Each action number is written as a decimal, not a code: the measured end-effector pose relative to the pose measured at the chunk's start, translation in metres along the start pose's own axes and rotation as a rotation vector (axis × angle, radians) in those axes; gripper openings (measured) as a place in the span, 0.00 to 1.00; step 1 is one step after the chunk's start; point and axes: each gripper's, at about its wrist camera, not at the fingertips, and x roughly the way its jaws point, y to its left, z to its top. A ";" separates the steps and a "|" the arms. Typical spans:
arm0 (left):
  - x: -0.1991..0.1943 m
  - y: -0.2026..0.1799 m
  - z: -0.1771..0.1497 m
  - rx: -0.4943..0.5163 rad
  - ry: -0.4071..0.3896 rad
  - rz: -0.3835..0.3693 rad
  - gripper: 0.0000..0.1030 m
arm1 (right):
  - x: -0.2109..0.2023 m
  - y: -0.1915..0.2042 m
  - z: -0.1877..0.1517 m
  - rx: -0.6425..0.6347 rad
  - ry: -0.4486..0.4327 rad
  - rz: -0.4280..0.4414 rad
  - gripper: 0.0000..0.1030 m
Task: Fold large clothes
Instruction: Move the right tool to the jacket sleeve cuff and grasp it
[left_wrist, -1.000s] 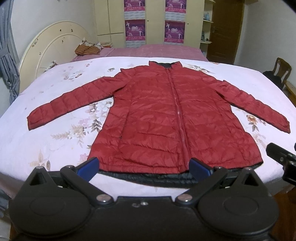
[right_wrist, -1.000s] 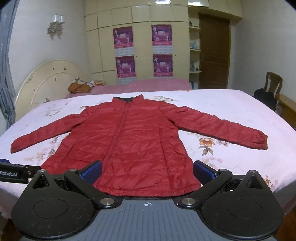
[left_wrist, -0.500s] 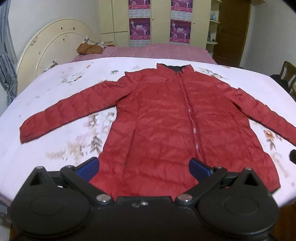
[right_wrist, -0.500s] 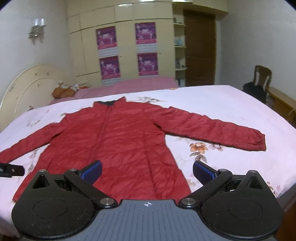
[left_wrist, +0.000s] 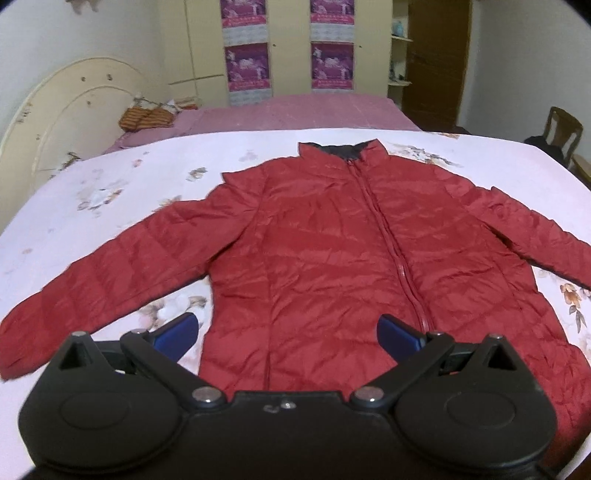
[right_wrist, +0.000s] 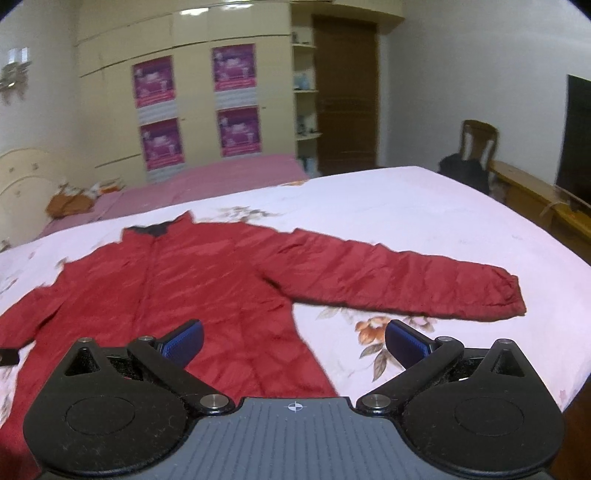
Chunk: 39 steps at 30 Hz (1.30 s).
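Note:
A red quilted jacket (left_wrist: 332, 251) lies flat and zipped on the bed, collar at the far end and both sleeves spread out. My left gripper (left_wrist: 288, 334) hovers open over the jacket's lower left body, blue pads wide apart and nothing between them. Its left sleeve (left_wrist: 96, 280) runs down to the near left. In the right wrist view the same jacket (right_wrist: 177, 291) fills the left half, and its right sleeve (right_wrist: 399, 284) stretches toward the right. My right gripper (right_wrist: 293, 341) is open above the jacket's right side edge, holding nothing.
The bed has a pale floral cover (left_wrist: 110, 199) with a cream headboard (left_wrist: 62, 122) at the left. A pink blanket (left_wrist: 295, 110) lies beyond. A wooden chair (right_wrist: 476, 147) with a dark bag and a low bench (right_wrist: 535, 199) stand off the bed's right side.
Both grippers have moved forward over the bed, so the jacket's hem has dropped below view. The right gripper has swung toward the right sleeve. Both stay open.

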 end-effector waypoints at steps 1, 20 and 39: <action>0.007 0.001 0.003 0.000 0.001 -0.006 1.00 | 0.004 -0.002 0.003 0.005 -0.001 -0.012 1.00; 0.111 -0.027 0.035 -0.161 0.035 0.119 1.00 | 0.133 -0.143 0.035 0.038 0.072 -0.181 1.00; 0.177 -0.023 0.048 -0.172 0.058 0.232 0.99 | 0.191 -0.301 0.018 0.335 0.194 -0.339 0.99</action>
